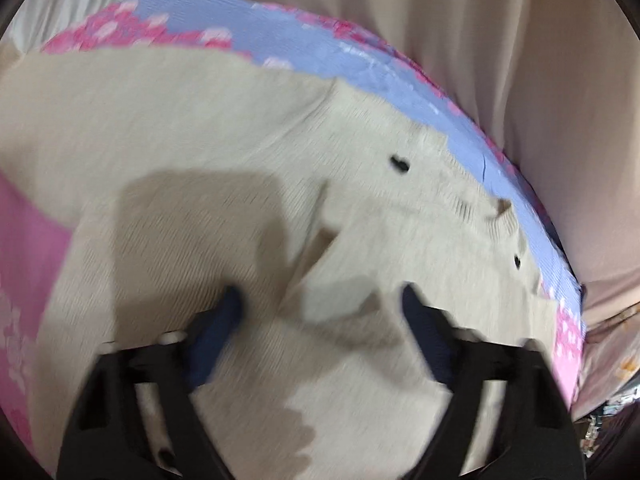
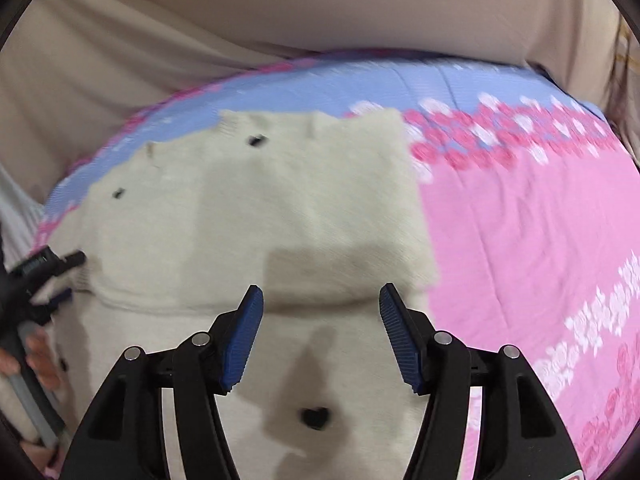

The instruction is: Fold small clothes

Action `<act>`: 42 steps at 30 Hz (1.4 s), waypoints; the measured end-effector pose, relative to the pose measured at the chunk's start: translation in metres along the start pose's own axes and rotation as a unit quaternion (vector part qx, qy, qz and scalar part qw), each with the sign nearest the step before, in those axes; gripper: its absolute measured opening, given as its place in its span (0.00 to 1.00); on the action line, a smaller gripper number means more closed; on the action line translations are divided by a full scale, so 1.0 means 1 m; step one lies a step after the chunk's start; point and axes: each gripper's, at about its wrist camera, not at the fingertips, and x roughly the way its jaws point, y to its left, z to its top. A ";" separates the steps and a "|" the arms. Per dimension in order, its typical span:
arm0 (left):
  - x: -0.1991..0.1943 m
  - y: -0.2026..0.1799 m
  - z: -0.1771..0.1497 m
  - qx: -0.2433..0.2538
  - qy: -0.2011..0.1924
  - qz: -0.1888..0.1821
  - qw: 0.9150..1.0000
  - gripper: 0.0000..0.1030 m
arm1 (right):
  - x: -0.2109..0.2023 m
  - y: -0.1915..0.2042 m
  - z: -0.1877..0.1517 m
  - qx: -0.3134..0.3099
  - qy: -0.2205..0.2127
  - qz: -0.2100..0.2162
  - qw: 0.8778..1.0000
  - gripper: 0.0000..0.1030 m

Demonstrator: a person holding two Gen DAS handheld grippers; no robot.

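A cream knit cardigan (image 1: 192, 128) with small dark buttons lies on a pink and blue flowered bedspread (image 1: 328, 52). In the left wrist view a flap of it is folded over near the middle. My left gripper (image 1: 320, 300) is open just above the knit, nothing between its blue pads. In the right wrist view the cardigan (image 2: 280, 200) lies with one part folded over another, a heart-shaped button (image 2: 315, 417) below. My right gripper (image 2: 321, 300) is open and empty just above the fold's edge. The left gripper (image 2: 44, 276) shows at the cardigan's left edge.
The bedspread (image 2: 520, 240) extends to the right as bare pink cloth with white print. A beige curtain or sheet (image 2: 320, 8) hangs behind the bed. The person's fingers (image 2: 40, 356) show at the lower left of the right wrist view.
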 end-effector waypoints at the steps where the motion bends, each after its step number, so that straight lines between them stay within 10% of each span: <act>1: 0.003 -0.007 0.005 0.011 0.007 -0.003 1.000 0.30 | 0.007 -0.004 -0.004 0.001 0.007 -0.011 1.000 0.58; 3: 0.002 -0.010 0.016 0.007 0.001 0.002 1.000 0.11 | 0.022 -0.008 -0.009 -0.005 0.023 -0.020 1.000 0.58; 6: -0.014 0.001 0.033 -0.014 -0.011 -0.030 0.999 0.09 | 0.035 -0.010 -0.011 -0.014 0.026 -0.021 0.999 0.45; 8: -0.030 0.007 0.040 -0.008 -0.035 -0.045 0.998 0.07 | 0.034 -0.010 -0.004 -0.007 0.013 0.004 1.000 0.00; 11: -0.047 0.016 0.049 0.006 -0.069 -0.012 0.998 0.07 | 0.036 -0.009 0.011 0.012 0.002 0.007 1.000 0.00; 16: -0.006 0.040 0.041 0.012 -0.009 0.057 0.998 0.08 | 0.055 -0.011 0.018 0.005 0.038 -0.015 0.999 0.00; 21: -0.035 0.067 0.023 -0.040 -0.034 0.017 0.998 0.11 | 0.013 0.017 0.012 -0.026 0.012 -0.010 1.000 0.21; 26: -0.074 0.111 0.022 -0.079 -0.081 0.033 0.993 0.41 | -0.018 0.078 -0.010 -0.086 0.012 0.050 0.995 0.32; 28: -0.089 0.139 0.023 -0.120 -0.107 0.058 0.985 0.62 | -0.019 0.107 -0.019 -0.118 0.020 0.078 0.990 0.41; 36: -0.111 0.249 0.062 -0.272 -0.158 0.128 0.940 0.75 | -0.035 0.173 -0.044 -0.177 0.025 0.145 0.973 0.45; 42: -0.092 0.302 0.085 -0.369 -0.154 0.107 0.910 0.77 | -0.045 0.160 -0.048 -0.154 0.018 0.133 0.979 0.48</act>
